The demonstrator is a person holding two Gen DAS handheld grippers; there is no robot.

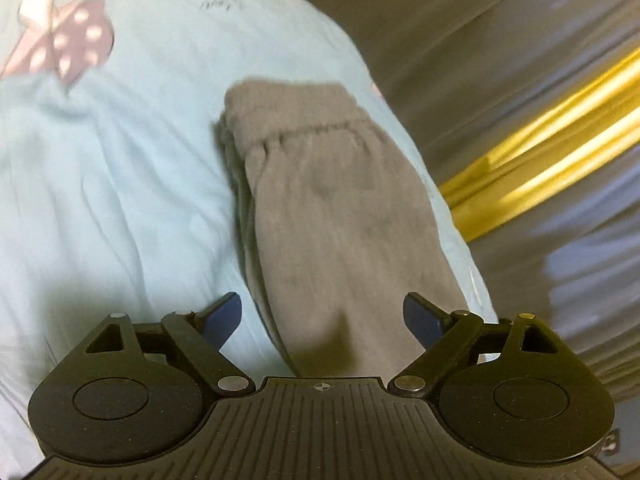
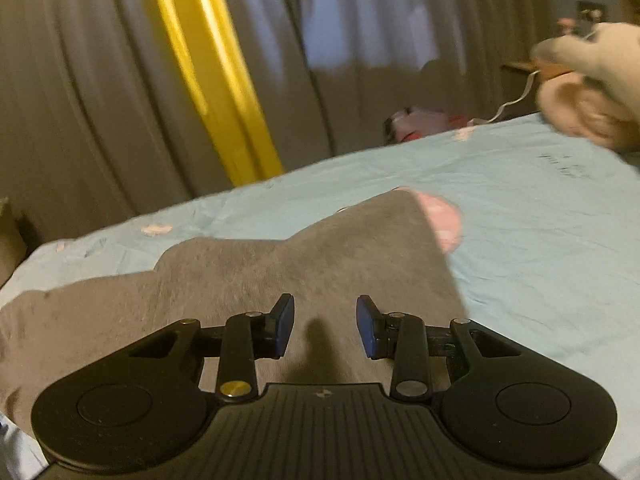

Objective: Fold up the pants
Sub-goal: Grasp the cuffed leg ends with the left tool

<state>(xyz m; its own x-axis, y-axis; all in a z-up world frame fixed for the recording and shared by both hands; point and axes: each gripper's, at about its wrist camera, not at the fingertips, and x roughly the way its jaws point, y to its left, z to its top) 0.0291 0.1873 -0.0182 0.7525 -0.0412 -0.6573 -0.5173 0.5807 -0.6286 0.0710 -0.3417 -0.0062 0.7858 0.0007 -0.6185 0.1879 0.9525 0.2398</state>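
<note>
Grey pants [image 1: 332,208] lie on a light blue bedsheet [image 1: 120,184], folded lengthwise into a long narrow strip. Elastic waistband [image 1: 288,120] sits at the far end in the left wrist view; the strip runs from there back toward and under the left gripper [image 1: 322,317]. Layered edges of the fold show along the strip's left side.

Left gripper: jaws spread wide, nothing between the blue pads [image 1: 224,316], poised over the near end of the strip (contact with the fabric cannot be told).

Right gripper [image 2: 325,327]: jaws apart at a moderate gap, nothing held, blue pads [image 2: 285,326] over the grey fabric [image 2: 280,272]. A shadow falls on the cloth between the fingers.

In the right wrist view the pants spread broadly across the near part of the bed, edge uneven, one corner lying just beside a pink patch [image 2: 442,220] on the sheet.

Surroundings: pink polka-dot print [image 1: 76,40] on the sheet at far left; beige curtain [image 2: 80,80] with a yellow stripe [image 2: 208,80] behind the bed; a blurred pale plush object [image 2: 592,84] at the far right of the bed.
</note>
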